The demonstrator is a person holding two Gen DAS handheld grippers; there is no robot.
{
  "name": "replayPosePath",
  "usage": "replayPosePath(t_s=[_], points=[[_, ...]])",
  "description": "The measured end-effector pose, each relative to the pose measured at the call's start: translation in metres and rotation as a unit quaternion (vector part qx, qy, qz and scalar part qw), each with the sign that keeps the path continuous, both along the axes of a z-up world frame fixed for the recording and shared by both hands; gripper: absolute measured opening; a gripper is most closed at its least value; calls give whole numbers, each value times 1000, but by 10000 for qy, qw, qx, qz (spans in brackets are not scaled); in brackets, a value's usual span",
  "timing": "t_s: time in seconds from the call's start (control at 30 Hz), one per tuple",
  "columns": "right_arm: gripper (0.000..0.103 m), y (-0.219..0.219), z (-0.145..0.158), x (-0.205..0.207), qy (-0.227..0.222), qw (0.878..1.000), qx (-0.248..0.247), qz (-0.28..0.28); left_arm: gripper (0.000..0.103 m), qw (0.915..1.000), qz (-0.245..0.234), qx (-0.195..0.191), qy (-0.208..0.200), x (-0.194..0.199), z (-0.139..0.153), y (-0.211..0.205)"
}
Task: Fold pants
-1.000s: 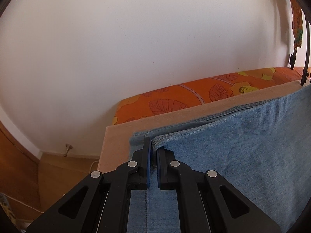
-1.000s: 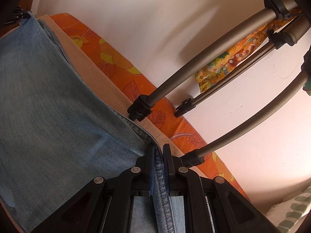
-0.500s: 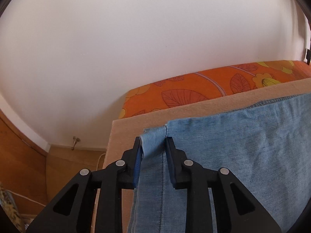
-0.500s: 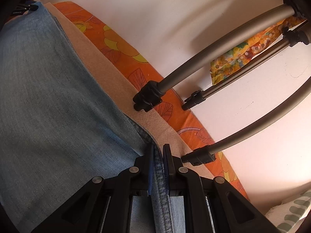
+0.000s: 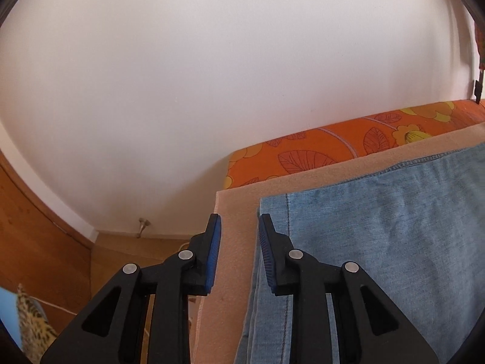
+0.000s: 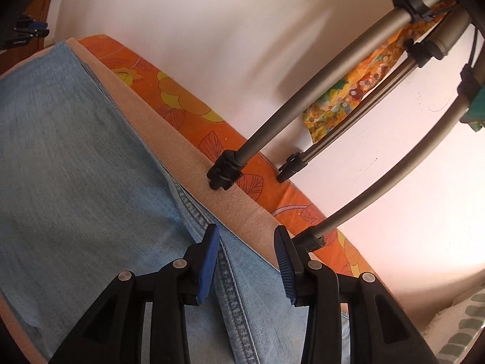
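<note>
Left wrist: left gripper (image 5: pixel 238 236) spread, nothing between pads, over beige blanket (image 5: pixel 233 273) just beside folded pants (image 5: pixel 379 227) edge. Right wrist: right gripper (image 6: pixel 247 247) jaws opening, denim seam below them, not pinched. Pants lie flat on blanket; tripod legs (image 6: pixel 272 118) stand behind.

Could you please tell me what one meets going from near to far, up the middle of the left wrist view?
left gripper → beige cloth → orange flowered cover → white wall
</note>
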State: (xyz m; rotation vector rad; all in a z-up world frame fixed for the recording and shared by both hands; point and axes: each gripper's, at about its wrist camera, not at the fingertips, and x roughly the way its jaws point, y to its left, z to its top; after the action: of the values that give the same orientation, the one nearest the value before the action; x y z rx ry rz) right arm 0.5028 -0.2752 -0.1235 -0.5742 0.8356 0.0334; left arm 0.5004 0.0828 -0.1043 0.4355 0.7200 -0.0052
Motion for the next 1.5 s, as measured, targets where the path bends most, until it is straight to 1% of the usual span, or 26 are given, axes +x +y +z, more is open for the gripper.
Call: replayPosePath(t_s=[0.1,0.13,0.23,0.3,0.37,0.43,0.53,0.6,0.73,0.8,0.83,0.9,1.03,1.1,1.17,1.23,1.33,1.43,1.5], points=[[41,-13,21,-21,-91,9992,394,-64,26,9997,-185,-187,-20,-18,15,-9],[43,-20,28,-30,-133,9985,524,-101,26,9993,-284,-240,-51,-27,21,-16],[50,-48,51,-58,-248,9957,847,-282,26,9964,-777,-330,-77,-52,37,-46],[51,-72,65,-79,-353,9935,987,-452,26,9929,-1132,-347,-88,-72,48,-72],[53,-101,77,-103,-424,9901,1171,-654,26,9872,-1502,-536,-16,-88,57,-99],[56,-132,87,-130,-502,9866,1312,-831,26,9811,-1828,-632,38,-99,67,-130],[56,-175,90,-169,-527,9836,1265,-1173,26,9692,-2348,-729,127,-121,73,-178],[56,-198,85,-194,-423,9826,1237,-1317,26,9607,-2675,-719,195,-135,72,-211],[56,-234,68,-242,-121,9822,1175,-1464,26,9400,-3264,-878,461,-167,66,-275],[56,-248,58,-262,14,9806,1206,-1544,27,9287,-3523,-962,647,-181,60,-303],[56,-255,53,-272,76,9796,1253,-1571,30,9229,-3652,-980,723,-189,58,-316],[56,-266,42,-290,197,9778,1342,-1599,32,9120,-3908,-915,840,-205,49,-342],[56,-280,20,-313,410,9752,1488,-1587,32,8900,-4337,-810,1152,-231,32,-387],[56,-280,12,-320,488,9752,1571,-1479,32,8812,-4486,-787,1267,-241,25,-405],[56,-278,4,-324,558,9768,1585,-1329,32,8738,-4576,-841,1413,-247,19,-421],[58,-274,-4,-324,617,9786,1564,-1183,32,8688,-4635,-844,1526,-251,12,-434],[59,-270,-16,-319,717,9805,1499,-1045,32,8639,-4686,-782,1671,-256,2,-450],[59,-266,-26,-313,836,9821,1411,-928,32,8644,-4722,-552,1635,-257,-7,-460],[59,-262,-31,-310,915,9835,1307,-855,32,8642,-4716,-530,1670,-255,-11,-464]])
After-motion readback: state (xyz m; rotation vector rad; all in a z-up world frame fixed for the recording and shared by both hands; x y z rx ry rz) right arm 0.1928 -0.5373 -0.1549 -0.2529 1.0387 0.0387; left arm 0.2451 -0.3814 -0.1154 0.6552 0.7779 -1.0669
